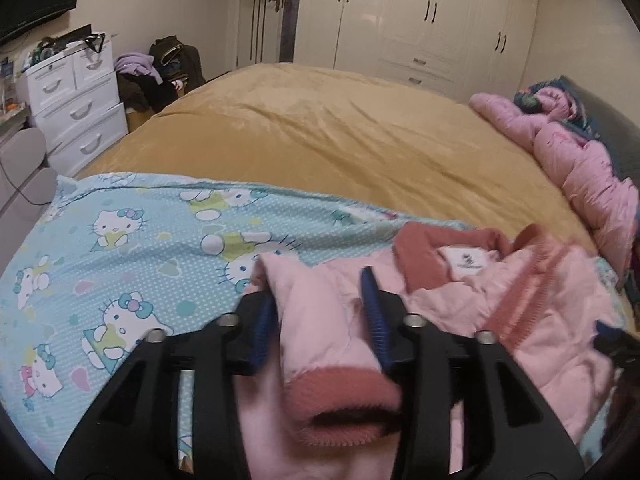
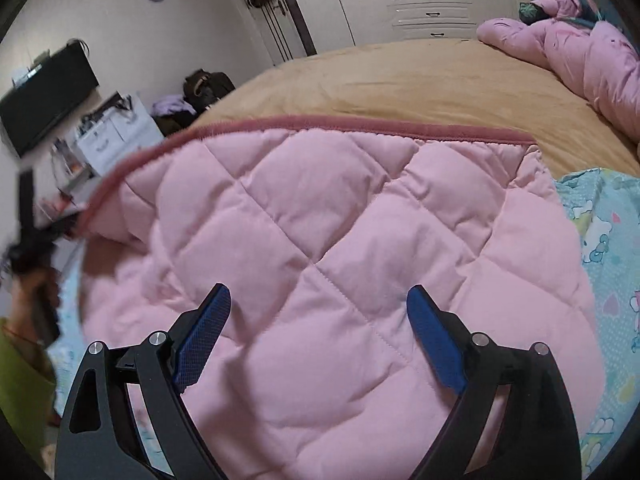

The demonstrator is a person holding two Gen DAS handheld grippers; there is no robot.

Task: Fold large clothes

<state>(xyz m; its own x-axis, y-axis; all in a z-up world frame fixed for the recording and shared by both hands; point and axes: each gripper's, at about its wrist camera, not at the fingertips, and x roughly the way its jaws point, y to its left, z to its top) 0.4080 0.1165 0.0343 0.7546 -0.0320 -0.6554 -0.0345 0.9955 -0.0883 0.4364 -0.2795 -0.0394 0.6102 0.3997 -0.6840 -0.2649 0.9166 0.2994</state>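
Observation:
A pink quilted jacket (image 1: 540, 320) with rose collar (image 1: 416, 256) lies on a blue cartoon-cat sheet (image 1: 120, 240). Its sleeve, ending in a rose cuff (image 1: 344, 400), runs between the fingers of my left gripper (image 1: 316, 284); the jaws stand part open and the fabric sits loose between the blue pads. In the right wrist view the jacket's quilted panel (image 2: 320, 208) with rose trim (image 2: 360, 124) fills the middle. My right gripper (image 2: 319, 288) hovers wide open just over it, nothing between its fingers. The left gripper (image 2: 28, 220) shows blurred at the left edge.
The bed carries a mustard blanket (image 1: 320, 140) behind the sheet. A crumpled pink duvet (image 1: 580, 168) lies along the right side. White drawers (image 1: 76, 100) and a pile of clothes (image 1: 160, 76) stand at the left, wardrobes (image 1: 420, 20) behind.

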